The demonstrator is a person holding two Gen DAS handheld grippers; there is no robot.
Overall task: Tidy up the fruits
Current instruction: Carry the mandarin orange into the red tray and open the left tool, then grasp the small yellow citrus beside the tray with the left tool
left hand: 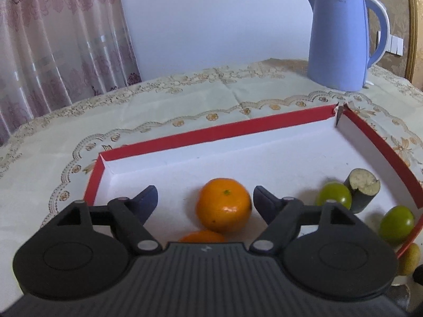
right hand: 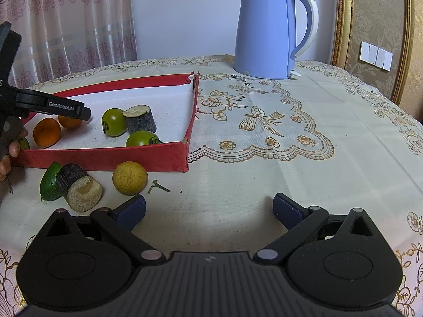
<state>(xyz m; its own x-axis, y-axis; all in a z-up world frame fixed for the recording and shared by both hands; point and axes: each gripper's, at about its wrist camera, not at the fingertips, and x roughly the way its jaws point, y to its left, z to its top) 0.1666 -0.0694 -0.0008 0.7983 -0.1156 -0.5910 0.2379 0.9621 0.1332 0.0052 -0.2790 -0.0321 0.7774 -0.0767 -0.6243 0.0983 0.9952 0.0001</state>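
Observation:
A red tray [left hand: 211,132] with a white floor holds two oranges, two green fruits and a dark sugarcane stub [left hand: 363,189]. My left gripper [left hand: 206,202] is open over the tray. One orange [left hand: 223,208] lies between its fingers, close to the right pad and clear of the left one. The second orange [left hand: 202,236] sits just behind it. On the cloth in front of the tray [right hand: 105,155] lie a yellow fruit [right hand: 130,177], another cane stub [right hand: 79,187] and a green fruit [right hand: 50,182]. My right gripper [right hand: 210,208] hovers open over bare cloth, holding nothing.
A blue kettle [right hand: 267,31] stands at the back of the table, beyond the tray's far right corner. A hand [right hand: 10,153] holds the left gripper at the tray's left end. A small stem scrap [right hand: 158,186] lies by the yellow fruit. A curtain hangs behind on the left.

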